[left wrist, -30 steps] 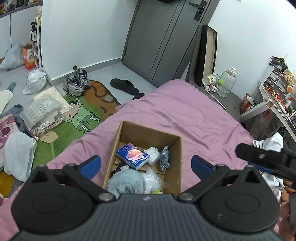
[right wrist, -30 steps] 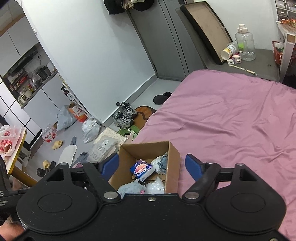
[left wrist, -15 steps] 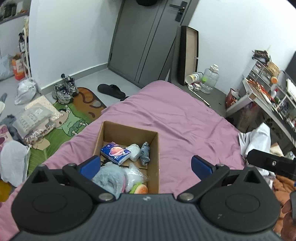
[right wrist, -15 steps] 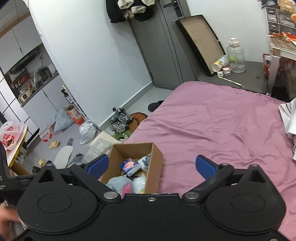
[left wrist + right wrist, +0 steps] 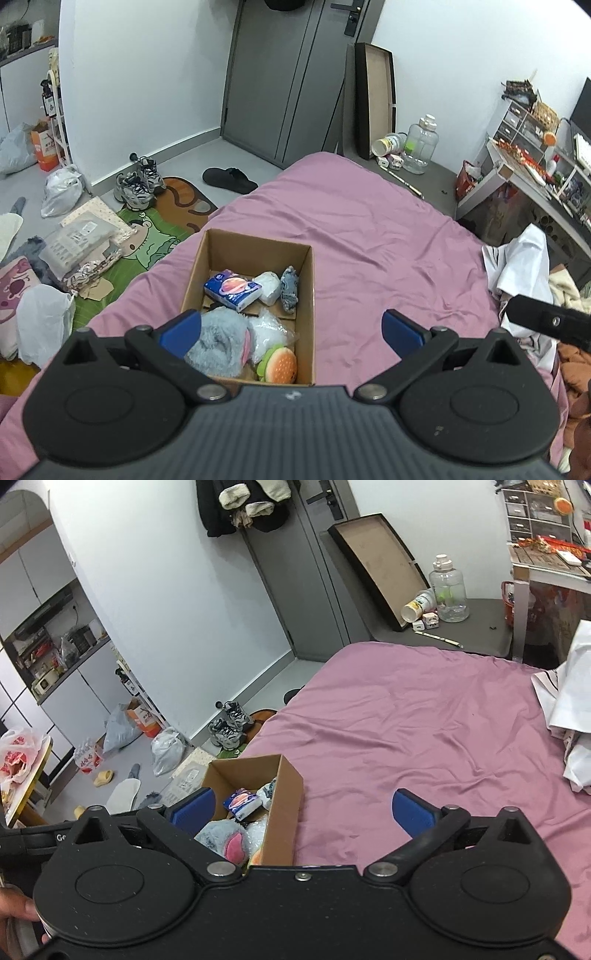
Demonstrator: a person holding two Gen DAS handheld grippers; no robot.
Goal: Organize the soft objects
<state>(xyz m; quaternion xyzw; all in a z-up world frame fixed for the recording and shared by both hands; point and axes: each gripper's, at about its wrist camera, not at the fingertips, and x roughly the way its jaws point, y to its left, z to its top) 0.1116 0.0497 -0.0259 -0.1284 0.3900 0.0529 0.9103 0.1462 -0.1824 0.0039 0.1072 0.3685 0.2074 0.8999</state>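
An open cardboard box sits on the pink bed sheet. It holds a grey plush toy, a burger plush, a blue tissue pack, a white wad, a clear bag and a grey-blue cloth. My left gripper is open and empty, raised above the box's near end. My right gripper is open and empty, held above the box and the sheet to its right. The plush shows pink in the right wrist view.
White and beige clothes lie at the bed's right edge. The floor on the left holds sneakers, a slipper, bags and a cartoon mat. A desk stands at the right, a water jug at the bed's head.
Both grippers have pulled back and risen from the box, which now looks smaller and shifted left. The burger plush has come into view. The right gripper's jaws have spread wider.
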